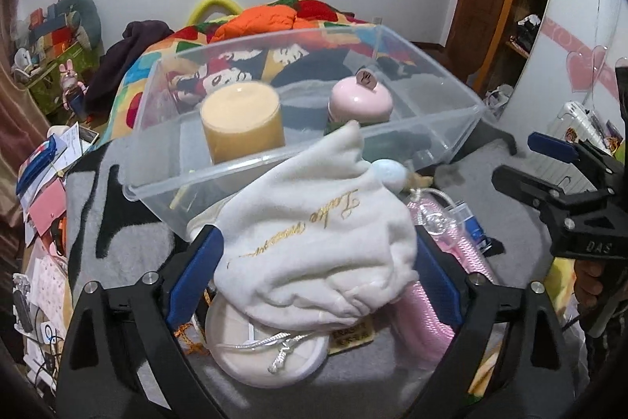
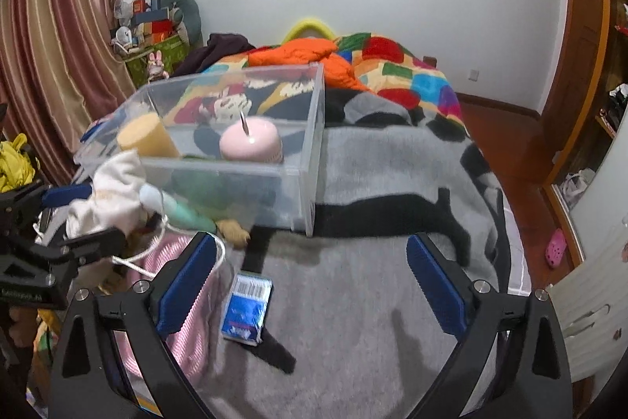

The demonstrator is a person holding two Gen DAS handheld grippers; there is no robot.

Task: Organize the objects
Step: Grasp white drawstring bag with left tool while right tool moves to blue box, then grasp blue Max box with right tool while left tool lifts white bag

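Grey blanket (image 2: 373, 163) on bed, left jaws gripping white pouch (image 1: 314, 254), right jaws open.

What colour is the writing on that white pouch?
Gold script on the white cloth pouch, clearest in the left wrist view.

The clear plastic bin (image 2: 235, 160) stands on the grey blanket (image 2: 392, 183) toward the bed's left side; a yellow cylinder (image 2: 147, 136) and a pink round container (image 2: 251, 144) fill its near-left part, its far half open. Right of the bin, bare blanket runs to the bed's right edge. Near-left, a blue packet (image 2: 246, 307), pink mesh bag (image 1: 431, 309) and white pouch (image 1: 314, 254) crowd the approach.
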